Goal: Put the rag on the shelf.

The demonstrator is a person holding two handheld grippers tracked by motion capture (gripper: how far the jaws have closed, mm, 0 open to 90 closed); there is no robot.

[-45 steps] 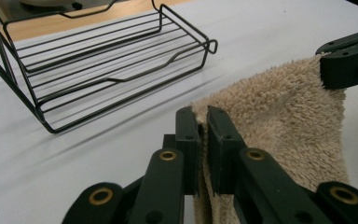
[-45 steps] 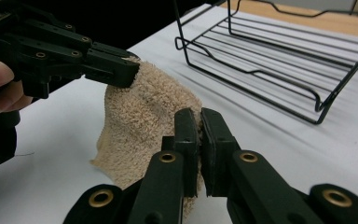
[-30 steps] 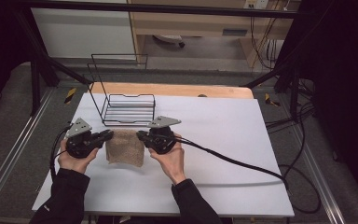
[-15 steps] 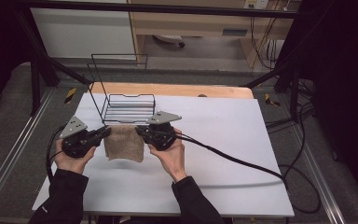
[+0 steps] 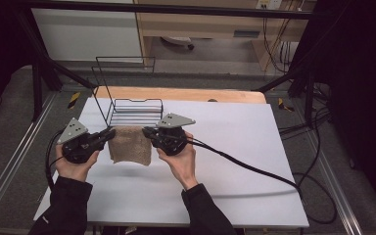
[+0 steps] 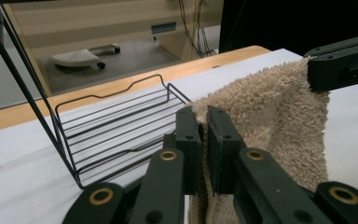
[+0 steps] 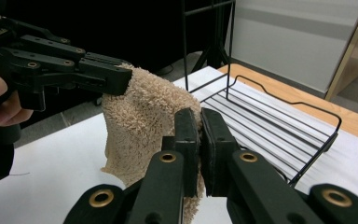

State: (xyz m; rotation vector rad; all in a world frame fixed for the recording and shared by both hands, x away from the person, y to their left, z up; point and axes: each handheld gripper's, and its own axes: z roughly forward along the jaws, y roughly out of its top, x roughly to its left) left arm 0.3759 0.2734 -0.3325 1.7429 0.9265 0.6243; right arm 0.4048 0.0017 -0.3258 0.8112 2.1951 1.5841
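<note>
- Both corners of the towel are pinched: left hand-held gripper and right hand-held gripper each clamp one
- It hangs lifted above the counter, just before the wire rack
- Left, likely: laying it in the rack

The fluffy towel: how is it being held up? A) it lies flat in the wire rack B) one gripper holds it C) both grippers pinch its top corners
C: the left gripper and right gripper each pinch a top corner of the towel, which hangs between them.
</note>
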